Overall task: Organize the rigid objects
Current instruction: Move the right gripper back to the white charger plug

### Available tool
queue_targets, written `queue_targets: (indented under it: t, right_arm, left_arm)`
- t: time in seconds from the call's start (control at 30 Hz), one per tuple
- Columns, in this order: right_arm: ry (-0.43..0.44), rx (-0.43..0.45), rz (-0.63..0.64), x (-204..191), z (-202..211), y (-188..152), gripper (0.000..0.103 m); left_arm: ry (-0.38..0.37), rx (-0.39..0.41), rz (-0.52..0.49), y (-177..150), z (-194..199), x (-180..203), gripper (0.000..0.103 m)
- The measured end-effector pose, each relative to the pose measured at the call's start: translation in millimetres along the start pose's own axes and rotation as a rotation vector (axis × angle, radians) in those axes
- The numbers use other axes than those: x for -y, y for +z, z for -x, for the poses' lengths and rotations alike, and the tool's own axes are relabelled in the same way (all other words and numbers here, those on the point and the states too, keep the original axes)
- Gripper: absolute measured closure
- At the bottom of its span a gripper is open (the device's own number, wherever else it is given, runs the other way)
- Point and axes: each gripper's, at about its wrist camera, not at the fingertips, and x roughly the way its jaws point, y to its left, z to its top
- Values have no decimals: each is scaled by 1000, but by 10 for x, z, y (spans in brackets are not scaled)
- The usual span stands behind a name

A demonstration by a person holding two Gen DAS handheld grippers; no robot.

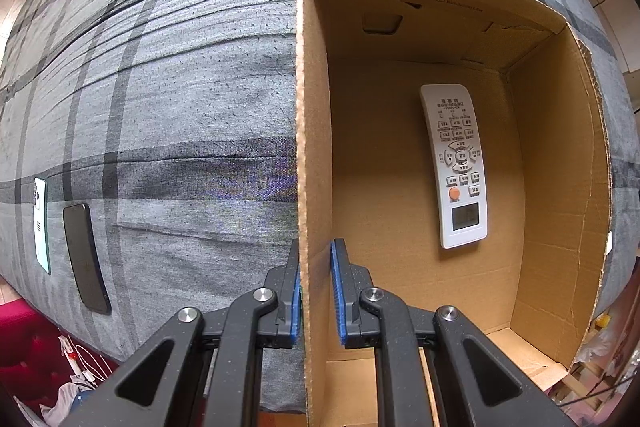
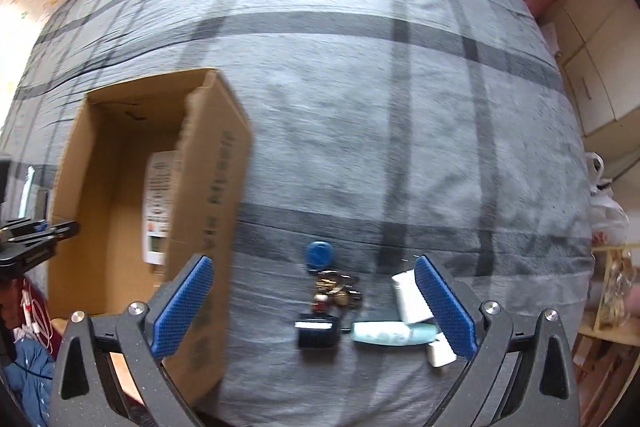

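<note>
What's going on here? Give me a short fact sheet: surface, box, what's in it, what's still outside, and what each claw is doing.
surface: grey plaid bedspread
container: open brown cardboard box
inside box: white remote control
left of box: black phone, white phone
right of box: blue round cap, bunch of keys, black charger, pale tube
left gripper: shut on box wall
right gripper: open, empty, above the small items

L gripper (image 1: 316, 291) clamped on cardboard box (image 1: 560, 187) side wall. White AC remote (image 1: 456, 167) flat inside. Two phones (image 1: 64, 239) on grey plaid bedsheet (image 1: 180, 87), far left.
</note>
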Motion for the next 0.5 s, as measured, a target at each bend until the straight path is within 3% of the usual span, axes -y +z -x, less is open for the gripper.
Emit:
queue_targets:
  t: [0.5]
  right_arm:
    - [-104,-156,-123,752,-645,-293,0]
  left_arm:
    - [1,0,2,-8,-5,-6,90]
